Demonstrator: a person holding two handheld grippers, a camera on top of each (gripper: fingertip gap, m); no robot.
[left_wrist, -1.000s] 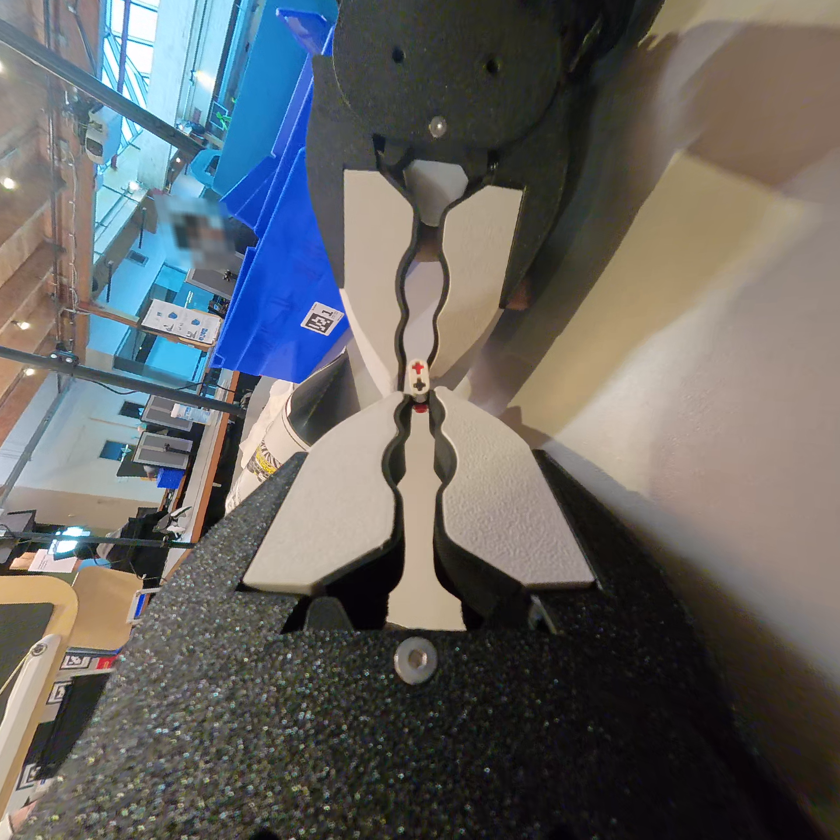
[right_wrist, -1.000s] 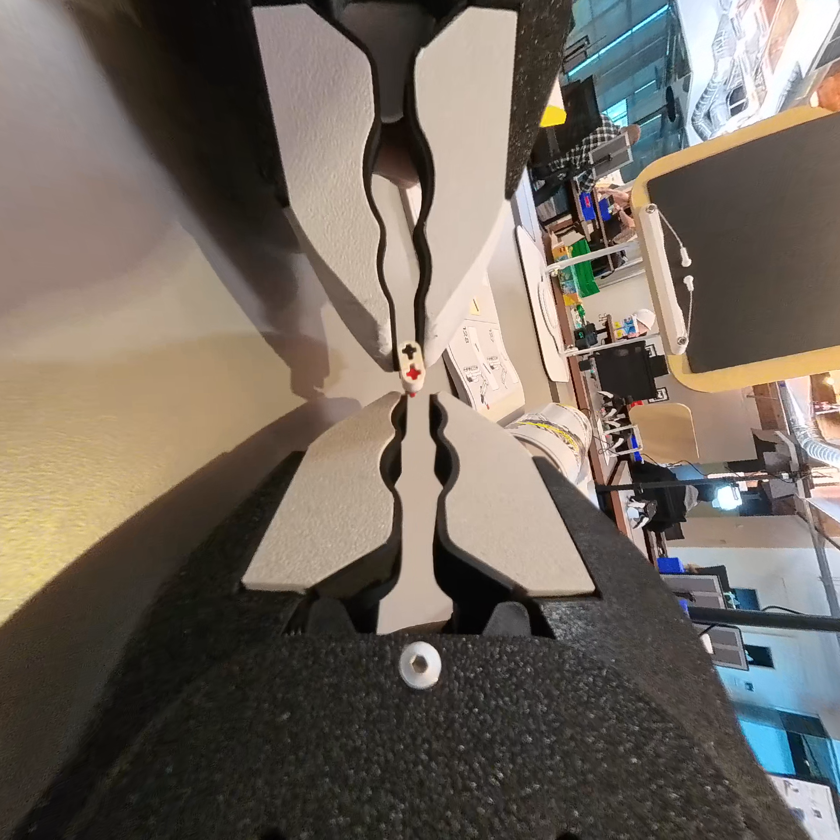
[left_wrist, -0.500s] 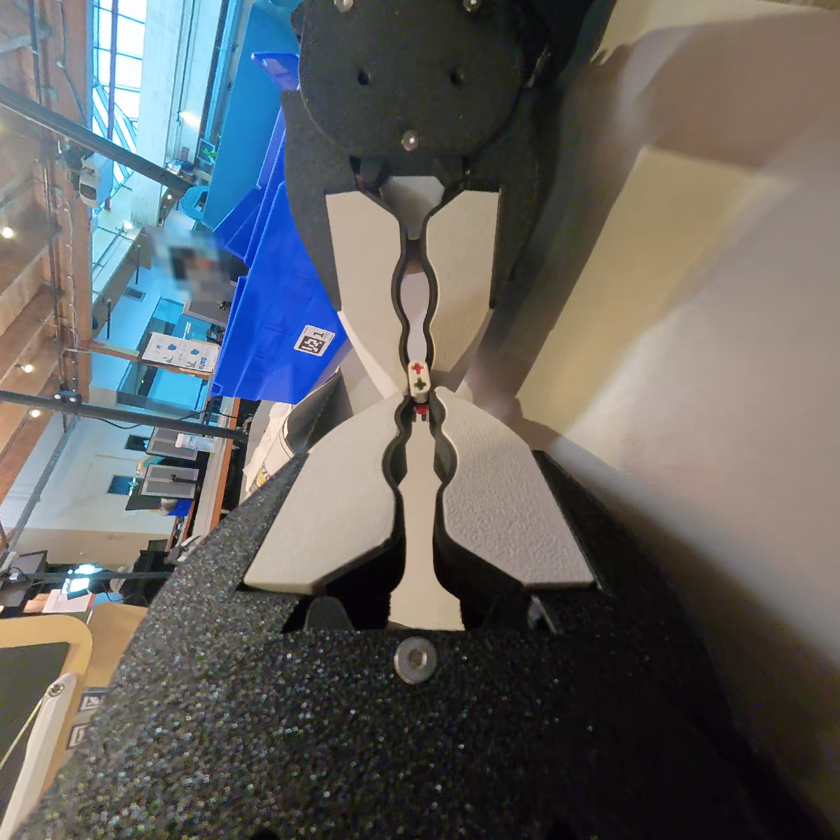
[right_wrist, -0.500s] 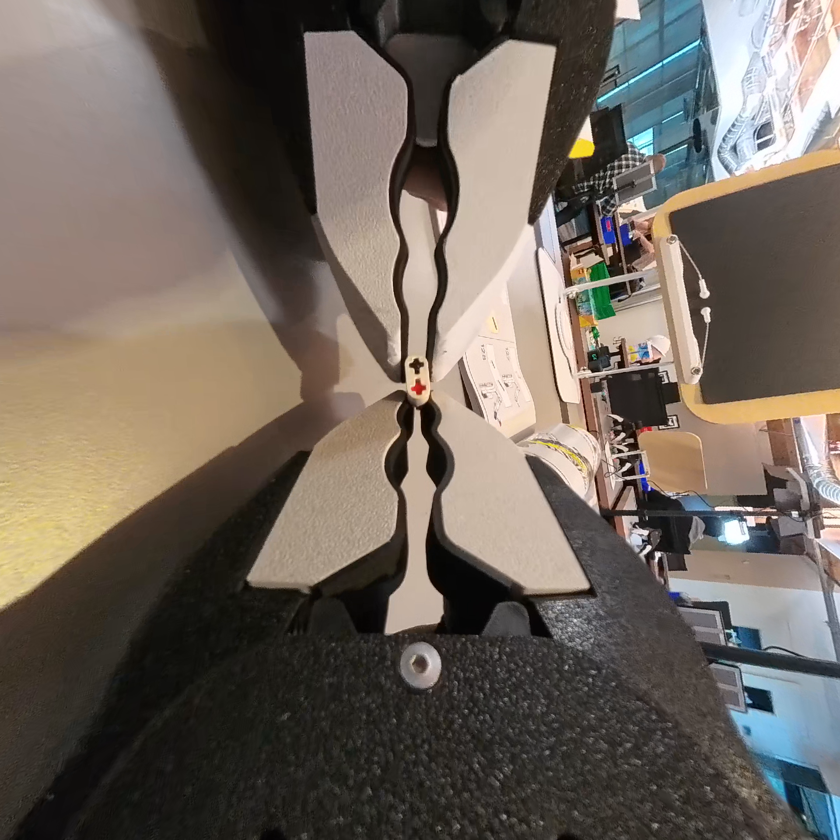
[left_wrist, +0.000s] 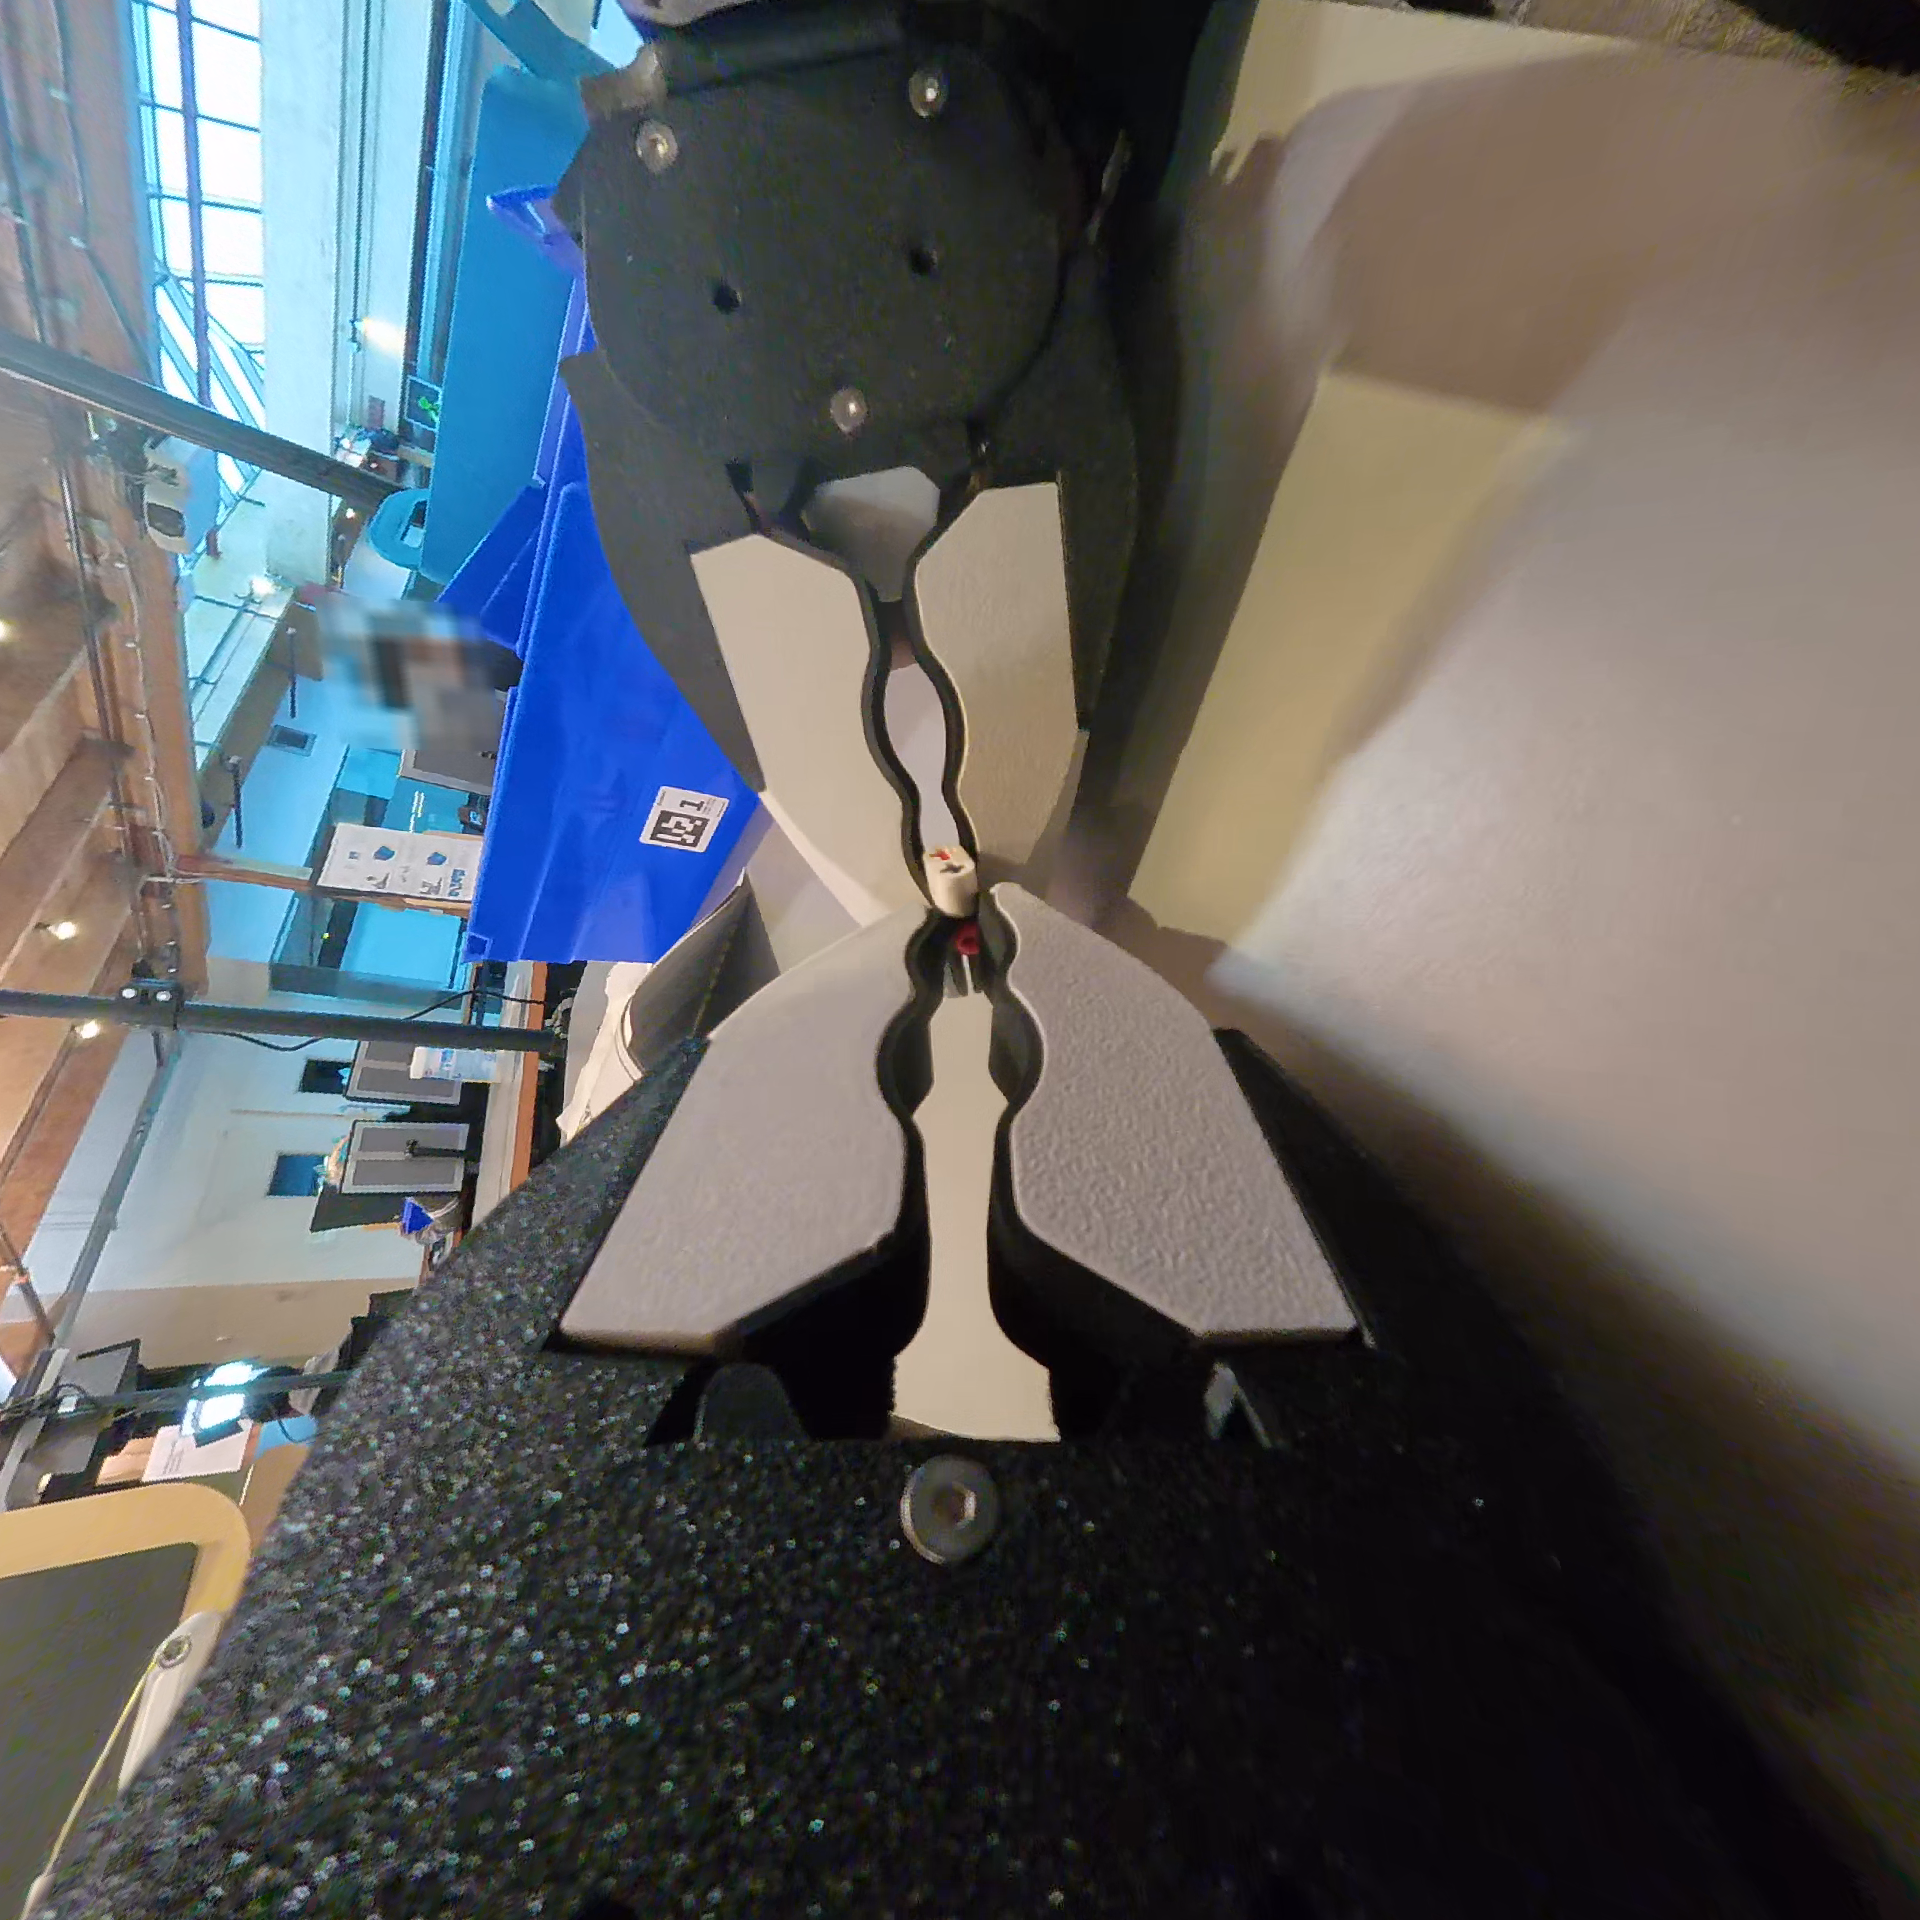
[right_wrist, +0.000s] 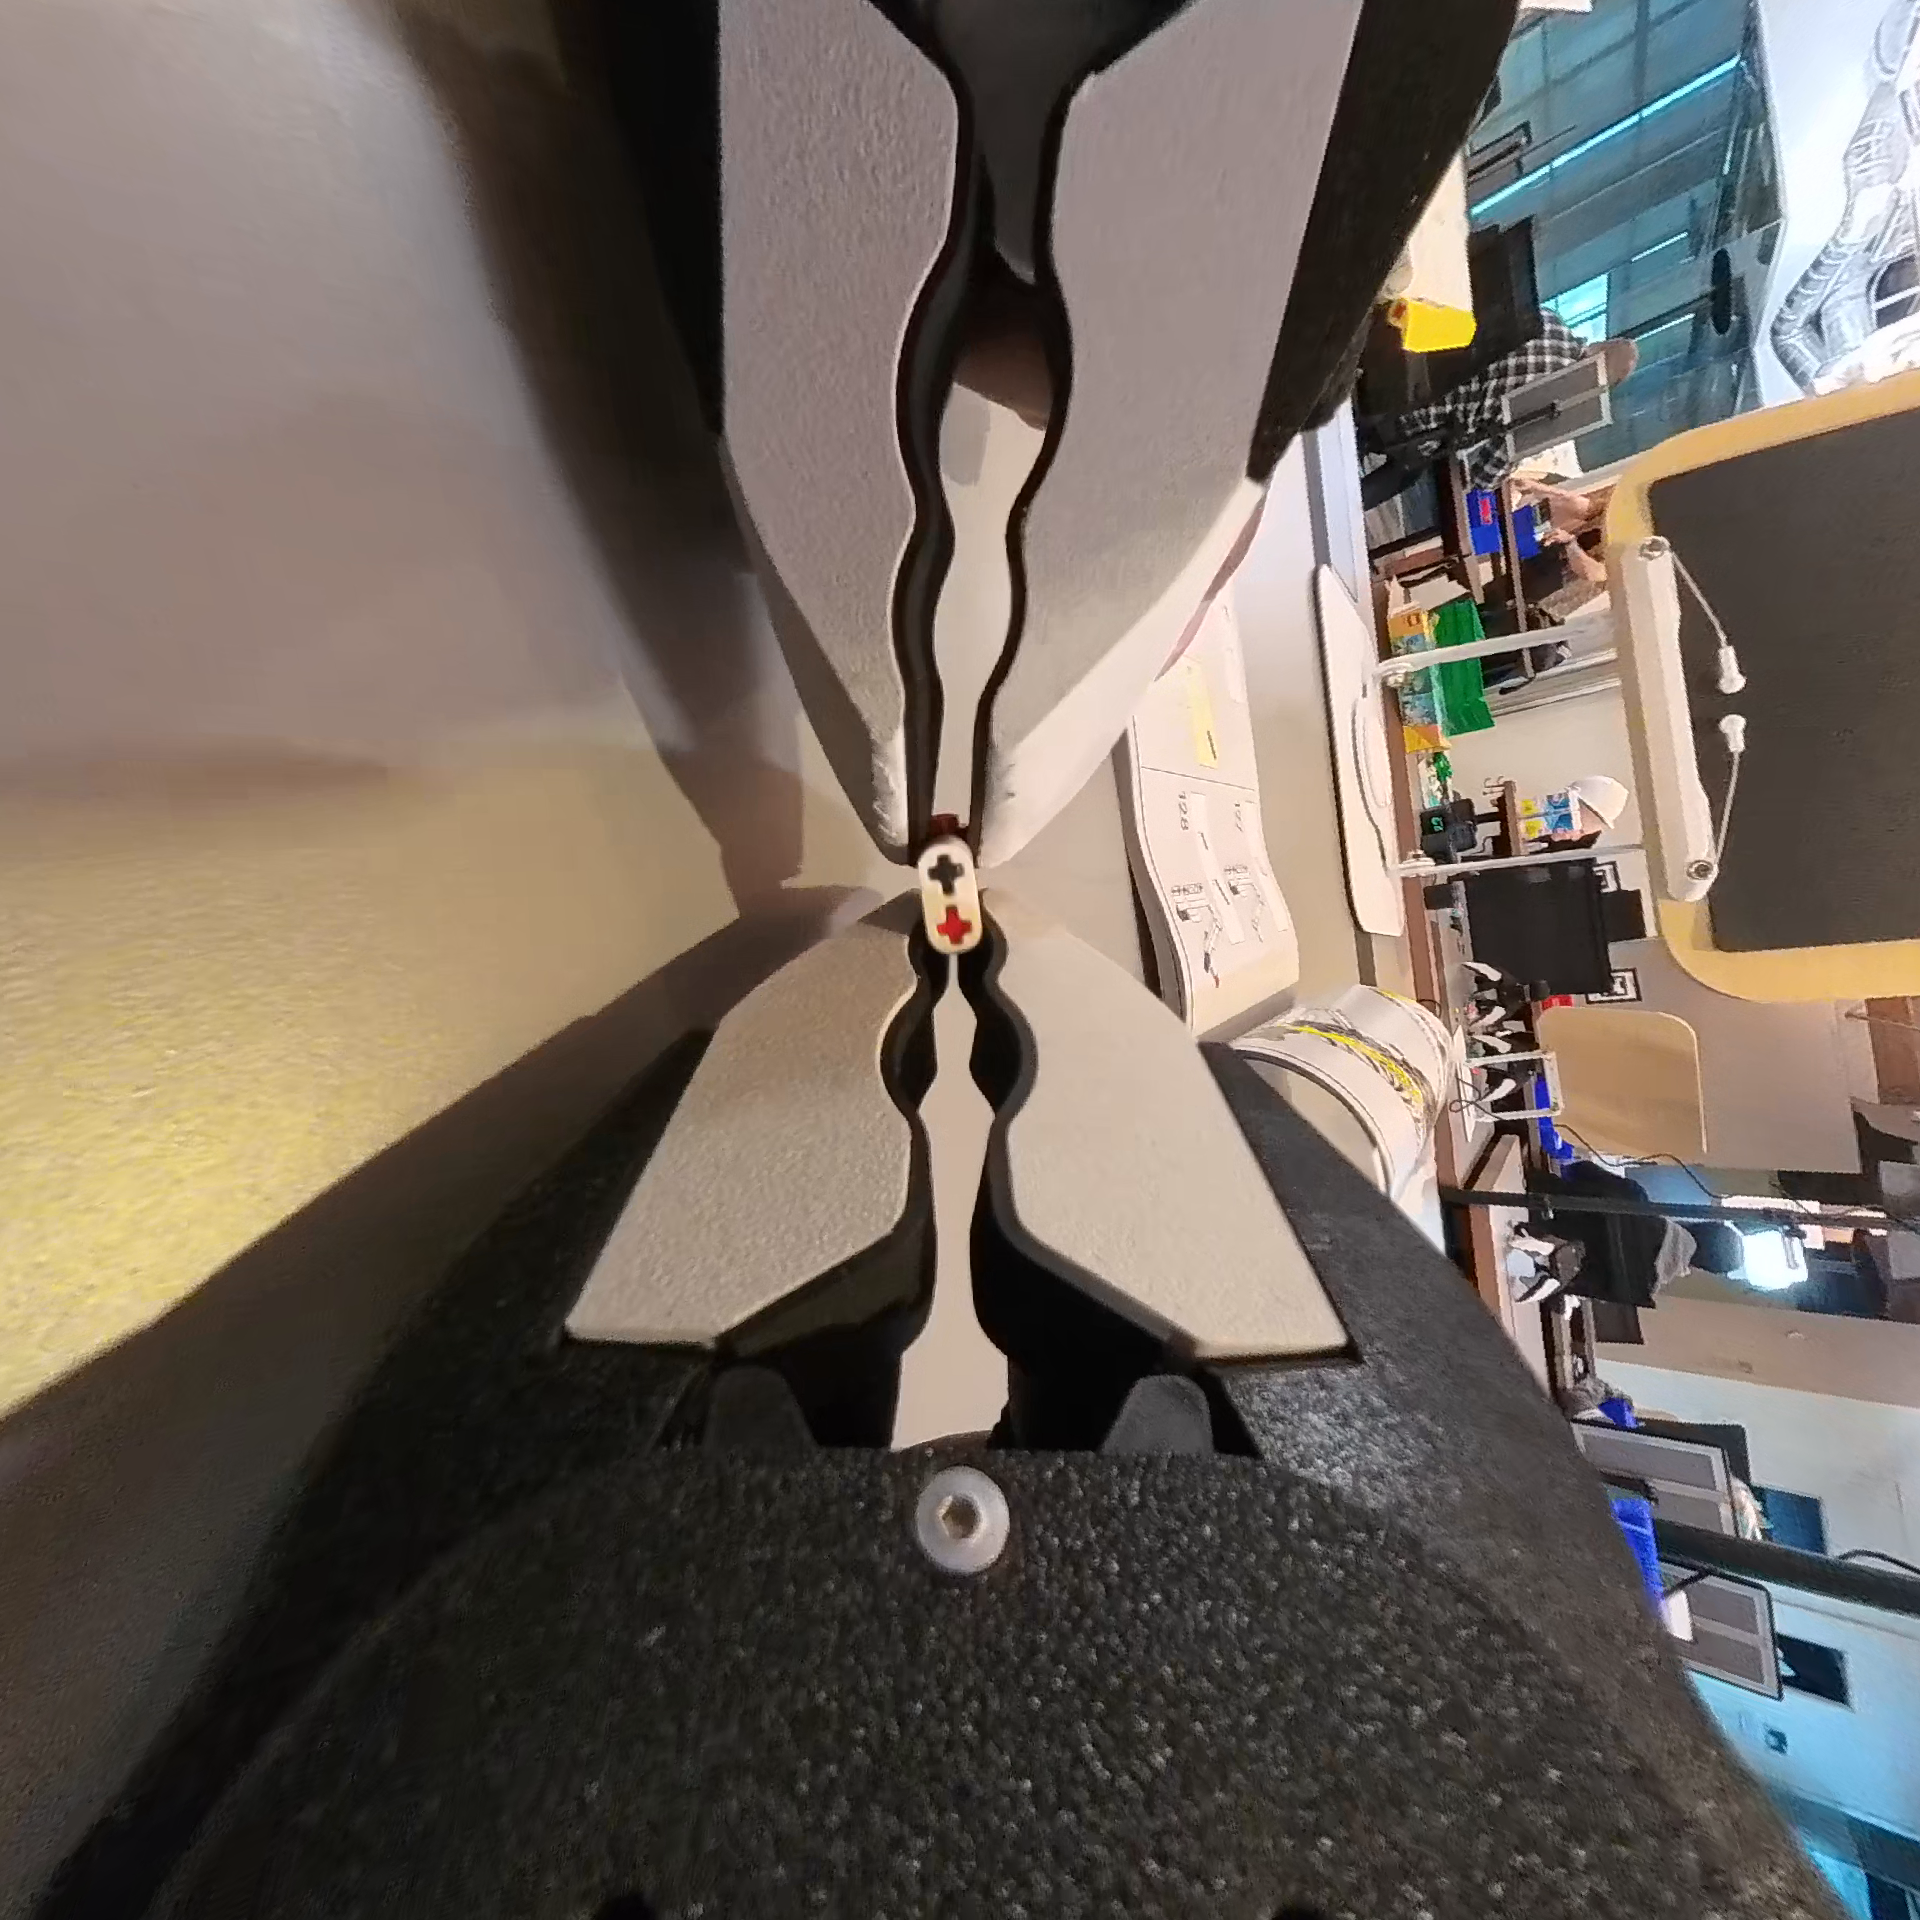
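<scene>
A: Entry one, left tool (left_wrist: 954, 935): pose?
B: Rolled on its side, tip to tip with the right tool (right_wrist: 951, 951). Narrow, pinching a red pin (left_wrist: 966, 940).
A: Entry two?
B: The right tool is nearly closed on a white link (right_wrist: 951, 902), which sits between both tips, near the pale desk (right_wrist: 260, 935).
A: Hidden?
B: Most of the pin, between black wavy pads.
A: Materials?
B: Rounded plastic link, two cross-shaped holes, one filled red; grainy grey fingers (right_wrist: 790, 1143).
</scene>
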